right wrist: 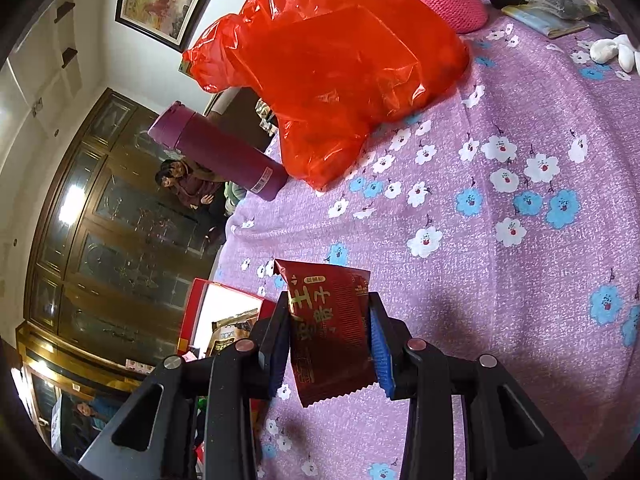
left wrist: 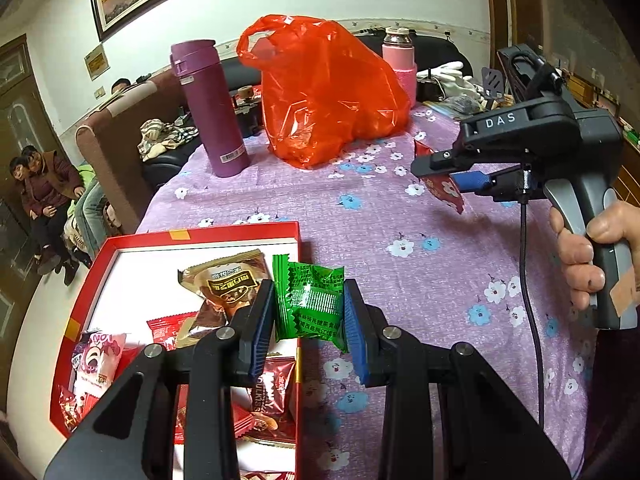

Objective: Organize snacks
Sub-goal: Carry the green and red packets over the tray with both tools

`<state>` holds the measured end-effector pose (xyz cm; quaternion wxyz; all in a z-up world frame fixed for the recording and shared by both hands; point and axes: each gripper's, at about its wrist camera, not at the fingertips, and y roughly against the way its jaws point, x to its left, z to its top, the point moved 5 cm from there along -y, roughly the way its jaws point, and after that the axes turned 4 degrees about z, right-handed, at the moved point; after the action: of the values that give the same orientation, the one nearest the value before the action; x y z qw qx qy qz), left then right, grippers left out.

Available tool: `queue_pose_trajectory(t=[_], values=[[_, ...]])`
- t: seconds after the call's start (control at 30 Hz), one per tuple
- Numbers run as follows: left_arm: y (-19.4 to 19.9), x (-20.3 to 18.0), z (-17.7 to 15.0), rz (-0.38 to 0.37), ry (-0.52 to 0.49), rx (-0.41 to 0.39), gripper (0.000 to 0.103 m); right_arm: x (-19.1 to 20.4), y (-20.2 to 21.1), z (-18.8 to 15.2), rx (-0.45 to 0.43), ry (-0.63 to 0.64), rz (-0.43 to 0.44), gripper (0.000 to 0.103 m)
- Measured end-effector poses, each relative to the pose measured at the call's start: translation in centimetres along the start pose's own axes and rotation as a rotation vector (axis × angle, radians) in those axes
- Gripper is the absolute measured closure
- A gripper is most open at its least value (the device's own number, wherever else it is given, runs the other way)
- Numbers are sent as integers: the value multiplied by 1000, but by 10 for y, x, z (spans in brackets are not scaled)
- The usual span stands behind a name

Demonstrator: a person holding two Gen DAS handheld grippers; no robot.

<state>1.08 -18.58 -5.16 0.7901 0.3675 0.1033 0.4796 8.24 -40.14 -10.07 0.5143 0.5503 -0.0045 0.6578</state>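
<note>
Your left gripper (left wrist: 308,316) points down and forward at the bottom centre of the left wrist view, jaws narrow and clamped on a green snack packet (left wrist: 310,300). The packet stands between the blue pads, above the right edge of the red box (left wrist: 192,236), which lies at lower left on the table (left wrist: 400,220) with its purple flowered cloth. Several snacks already lie in the box, among them a gold-brown packet (left wrist: 230,280).

Your right gripper (right wrist: 330,336) fills the bottom centre of the right wrist view, tilted downward, jaws narrow and closed on a dark red snack packet (right wrist: 330,332), held clear above the cloth. In the left wrist view the same gripper sits at right of frame, side-on and pointing toward frame left, your right hand (left wrist: 580,256) wrapped around its grey handle.

An orange-red plastic bag (left wrist: 324,88) and a purple flask (left wrist: 208,108) stand in the upper centre of the left wrist view.
</note>
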Motion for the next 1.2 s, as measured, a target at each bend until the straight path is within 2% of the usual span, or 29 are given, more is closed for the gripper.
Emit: queue_pose_trajectory(t=[0.47, 0.6, 0.73, 0.87, 1.0, 1.2], values=[[-1, 9, -3, 8, 19, 1, 72, 6, -7, -4, 10, 12, -1, 66], [1, 20, -3, 20, 37, -5, 72, 18, -11, -10, 8, 31, 31, 66], [3, 50, -8, 60, 97, -5, 72, 45, -22, -25, 21, 77, 111, 66], [8, 83, -16, 118, 147, -9, 72, 75, -42, -50, 86, 122, 202, 66], [15, 112, -35, 180, 170, 1, 72, 86, -54, -66, 141, 148, 231, 66], [35, 141, -59, 182, 235, -11, 72, 82, -56, -66, 140, 136, 250, 66]])
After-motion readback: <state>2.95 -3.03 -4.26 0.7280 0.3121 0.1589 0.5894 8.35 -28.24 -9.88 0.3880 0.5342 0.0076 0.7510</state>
